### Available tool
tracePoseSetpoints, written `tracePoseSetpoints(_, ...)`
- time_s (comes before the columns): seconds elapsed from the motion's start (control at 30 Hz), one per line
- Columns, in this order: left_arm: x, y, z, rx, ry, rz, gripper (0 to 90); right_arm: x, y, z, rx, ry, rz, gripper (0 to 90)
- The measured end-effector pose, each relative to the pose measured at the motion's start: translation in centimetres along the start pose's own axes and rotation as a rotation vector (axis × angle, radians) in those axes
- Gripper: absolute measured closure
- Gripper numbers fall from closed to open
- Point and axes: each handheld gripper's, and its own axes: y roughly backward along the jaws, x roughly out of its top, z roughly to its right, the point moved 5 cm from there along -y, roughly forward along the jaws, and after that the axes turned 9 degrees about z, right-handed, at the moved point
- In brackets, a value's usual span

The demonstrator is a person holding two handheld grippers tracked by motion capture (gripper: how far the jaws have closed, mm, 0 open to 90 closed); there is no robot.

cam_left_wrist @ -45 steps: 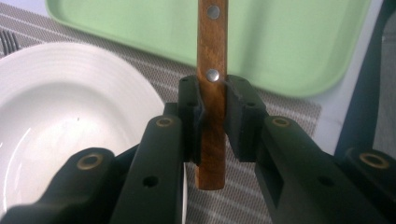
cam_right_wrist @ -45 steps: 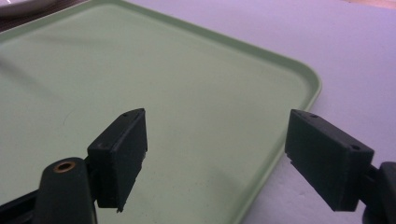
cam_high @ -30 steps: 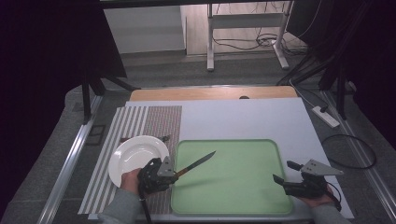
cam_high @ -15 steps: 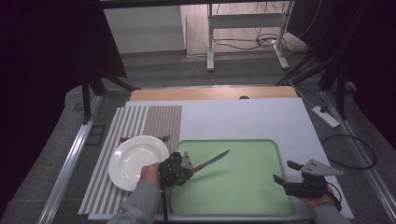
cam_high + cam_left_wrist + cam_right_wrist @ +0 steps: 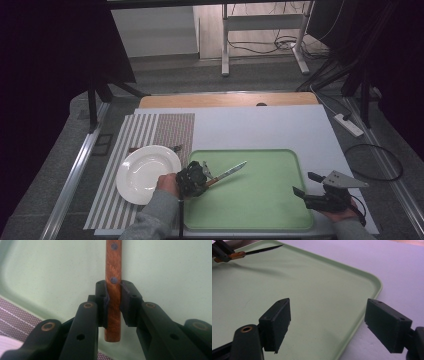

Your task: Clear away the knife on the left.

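A knife (image 5: pixel 227 173) with a brown wooden handle (image 5: pixel 113 290) and a serrated blade (image 5: pixel 263 250) hangs just above the left part of the green tray (image 5: pixel 260 200). My left gripper (image 5: pixel 206 179) is shut on that handle, and the pads (image 5: pixel 103 300) press it from both sides. The blade points to the upper right in the high view. My right gripper (image 5: pixel 303 184) rests at the tray's right edge with its jaws wide apart and nothing between them (image 5: pixel 327 322). A white plate (image 5: pixel 147 172) lies left of the tray on a striped mat (image 5: pixel 145 135).
The tray (image 5: pixel 312 290) sits on a pale sheet (image 5: pixel 260 127) that covers the table. A dark utensil (image 5: pixel 152 148) lies on the mat behind the plate. A power strip (image 5: pixel 348 125) and a cable loop (image 5: pixel 372 162) lie off the table's right side.
My left gripper has carried the knife to the right, from beside the plate to over the tray's left part. The right gripper has stayed where it was.
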Motion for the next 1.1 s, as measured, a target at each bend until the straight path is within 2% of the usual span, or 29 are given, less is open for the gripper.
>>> tracePoseSetpoints(0.73,-0.65,-0.70,0.00,-0.031,0.033,-0.080,75.6,-0.06,-0.01,0.04,-0.001,0.000,-0.005,21.8)
tracePoseSetpoints(0.9,-0.64,-0.67,0.17,-0.021,0.014,-0.088,74.3,-0.06,-0.01,0.01,0.000,0.001,-0.005,21.8)
tracePoseSetpoints(0.93,-0.61,-0.66,0.23,-0.019,0.010,-0.090,72.9,-0.06,-0.01,0.01,0.000,0.001,-0.005,21.8)
tracePoseSetpoints(1.0,-0.51,-0.69,0.23,-0.002,0.003,-0.088,56.6,-0.07,-0.02,0.01,0.000,0.002,-0.006,21.8)
tracePoseSetpoints(1.1,-0.28,-0.36,0.18,0.008,-0.003,-0.037,47.5,-0.09,-0.02,0.04,-0.002,0.002,-0.007,21.8)
